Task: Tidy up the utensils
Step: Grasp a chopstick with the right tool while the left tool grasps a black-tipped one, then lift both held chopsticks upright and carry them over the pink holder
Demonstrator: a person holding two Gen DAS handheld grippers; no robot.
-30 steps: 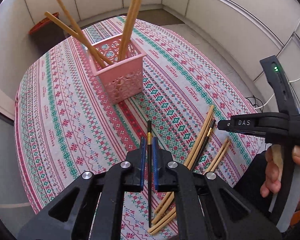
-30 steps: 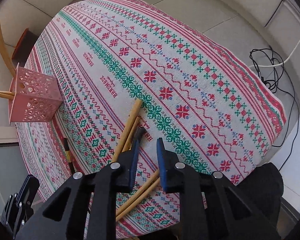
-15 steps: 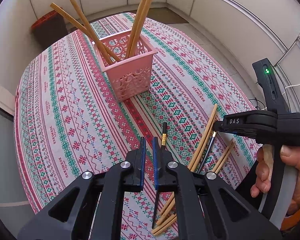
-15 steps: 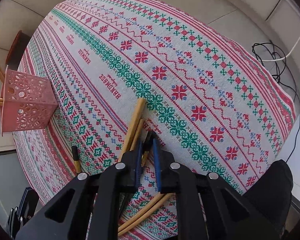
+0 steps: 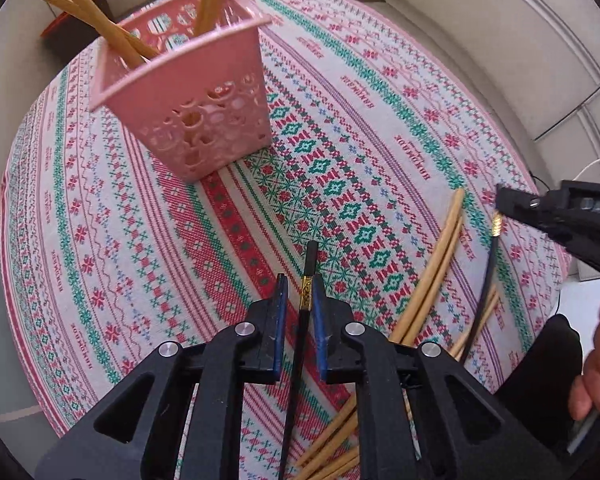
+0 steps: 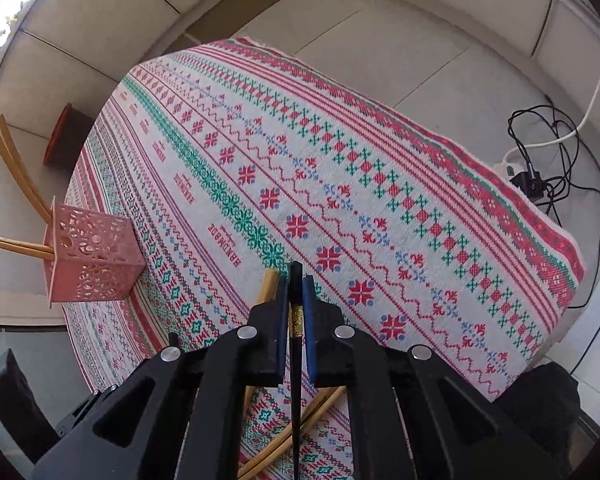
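Left tongs [image 5: 299, 292] stand slightly apart, astride the lying black chopstick [image 5: 305, 304], a slim lacquered rod with a gilt band. Its long axis runs nearly parallel to the fingers, its square end pointing forward toward the basket [image 5: 204, 120]. A gap shows on either side, so it is straddled, not gripped, and appears to rest on the bench [image 5: 380, 128]. Right tongs [image 6: 295, 292] are closed on the raised black chopstick [image 6: 296, 360], likewise aligned with the fingers; in the left view it slants clear of the cloth. The basket, pink perforated plastic with square walls, lies ahead and a little left of the left tongs, and far left in the right view; the left hand is judged nearer. Pale bamboo chopsticks [image 5: 100, 16] lean in it, and loose bamboo chopsticks [image 5: 436, 264] lie between the two tongs. The bench wears a woven cloth banded in red and green.
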